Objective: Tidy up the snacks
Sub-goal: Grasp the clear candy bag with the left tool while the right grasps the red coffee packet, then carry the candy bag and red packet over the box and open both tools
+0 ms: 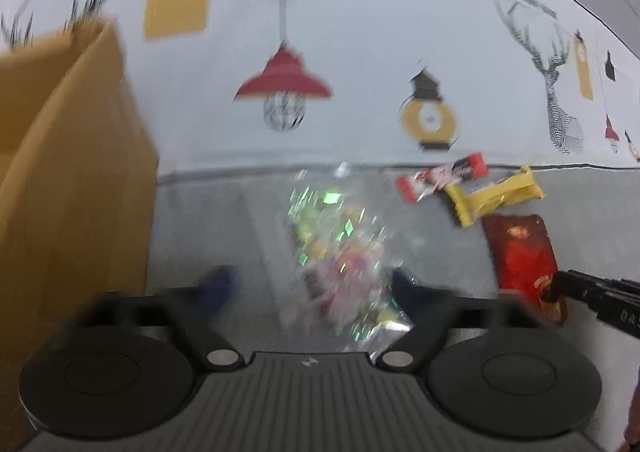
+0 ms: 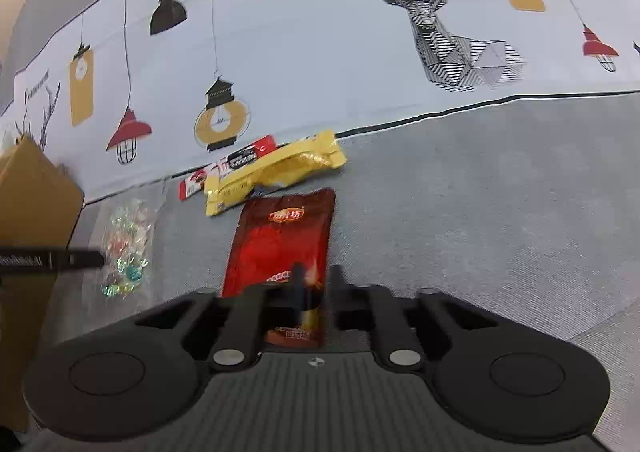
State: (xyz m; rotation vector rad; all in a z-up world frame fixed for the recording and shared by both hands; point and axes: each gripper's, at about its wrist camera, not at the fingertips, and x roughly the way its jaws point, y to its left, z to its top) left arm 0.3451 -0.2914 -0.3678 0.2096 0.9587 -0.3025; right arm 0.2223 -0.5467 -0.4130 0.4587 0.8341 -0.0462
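Straddling the clear candy bag, the left gripper stands spread wide, nothing clamped; the right gripper brackets the red pouch loosely, ready for boxing into the cardboard box.

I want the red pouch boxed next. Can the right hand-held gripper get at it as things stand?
Probably yes. The right hand-held gripper is right over the near end of the red pouch, which lies flat on the grey surface with nothing on top.

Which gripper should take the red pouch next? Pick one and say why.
Right. The right gripper already straddles the red pouch at its near end, jaws narrowly apart. The left gripper stands wide open around the clear candy bag, beside the cardboard box.
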